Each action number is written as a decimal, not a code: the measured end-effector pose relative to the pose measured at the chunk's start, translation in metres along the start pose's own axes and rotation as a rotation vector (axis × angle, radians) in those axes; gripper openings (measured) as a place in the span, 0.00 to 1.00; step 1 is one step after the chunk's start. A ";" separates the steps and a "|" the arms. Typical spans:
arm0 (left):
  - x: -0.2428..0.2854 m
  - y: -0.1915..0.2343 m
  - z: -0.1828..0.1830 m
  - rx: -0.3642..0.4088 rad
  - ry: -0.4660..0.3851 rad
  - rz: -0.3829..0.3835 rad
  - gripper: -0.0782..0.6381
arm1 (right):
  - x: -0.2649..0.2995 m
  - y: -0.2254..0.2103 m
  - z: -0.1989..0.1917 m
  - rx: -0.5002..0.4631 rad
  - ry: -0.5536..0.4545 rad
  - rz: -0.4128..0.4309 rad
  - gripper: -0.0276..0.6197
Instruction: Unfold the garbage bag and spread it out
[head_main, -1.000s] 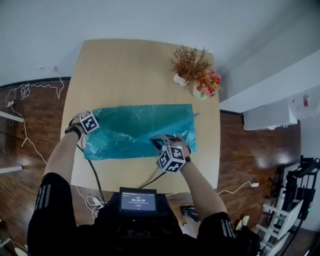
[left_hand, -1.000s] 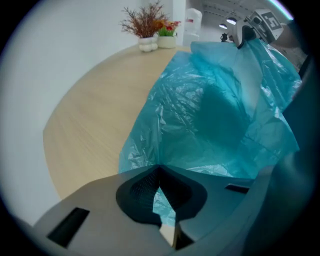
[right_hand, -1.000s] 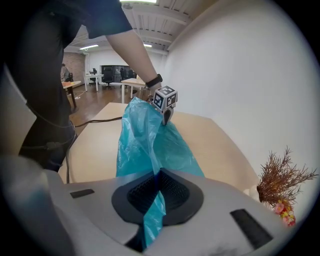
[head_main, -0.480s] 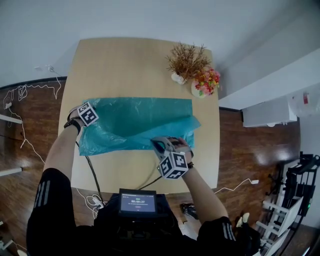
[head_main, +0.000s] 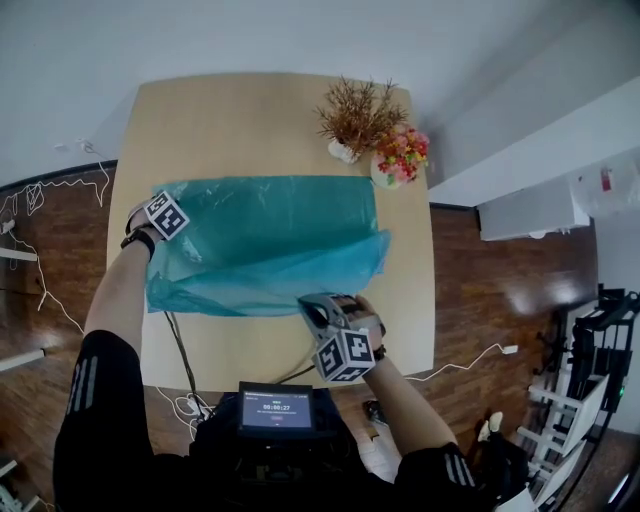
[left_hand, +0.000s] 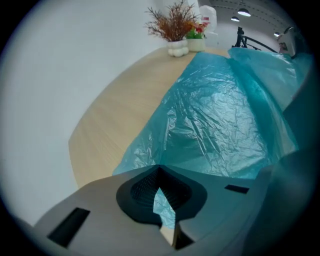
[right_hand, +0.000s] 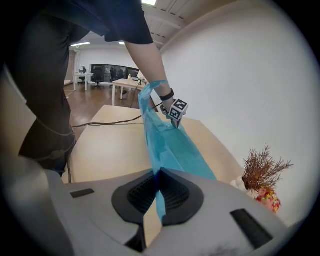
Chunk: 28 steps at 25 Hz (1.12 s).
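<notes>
Head view: across the worktop (head_main: 250, 110) the teal garbage bag (head_main: 270, 225) now lies wider than a second ago. Our left gripper (left_hand: 160, 192), clenched on its left edge, has drawn outward, while our right gripper (right_hand: 157, 192), clamped on the near edge, has lifted that layer toward us, so we judge a fold is opening. The bag looks flat and empty; at the far right corner a white vase (head_main: 341, 152) holds dry twigs (head_main: 352, 112), beside a pot (head_main: 383, 180) of flowers (head_main: 403, 152).
</notes>
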<state>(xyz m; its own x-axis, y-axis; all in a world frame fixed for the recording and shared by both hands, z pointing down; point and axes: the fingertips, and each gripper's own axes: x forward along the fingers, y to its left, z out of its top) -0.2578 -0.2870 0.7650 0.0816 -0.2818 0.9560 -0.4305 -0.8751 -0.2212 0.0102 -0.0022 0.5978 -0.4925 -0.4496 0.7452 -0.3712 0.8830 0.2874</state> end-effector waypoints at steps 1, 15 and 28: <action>0.001 0.002 0.000 -0.002 0.002 0.005 0.11 | -0.002 0.005 -0.001 0.016 -0.002 0.003 0.07; 0.018 0.016 0.013 0.029 0.006 0.040 0.11 | 0.013 0.122 -0.024 0.171 0.023 0.169 0.07; 0.023 0.014 0.013 0.045 0.006 0.053 0.11 | 0.041 0.195 -0.058 0.249 0.102 0.306 0.07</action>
<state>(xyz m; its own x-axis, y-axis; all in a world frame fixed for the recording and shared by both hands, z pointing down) -0.2497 -0.3105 0.7809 0.0544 -0.3256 0.9440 -0.3936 -0.8758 -0.2794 -0.0369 0.1596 0.7198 -0.5344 -0.1441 0.8329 -0.4050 0.9085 -0.1027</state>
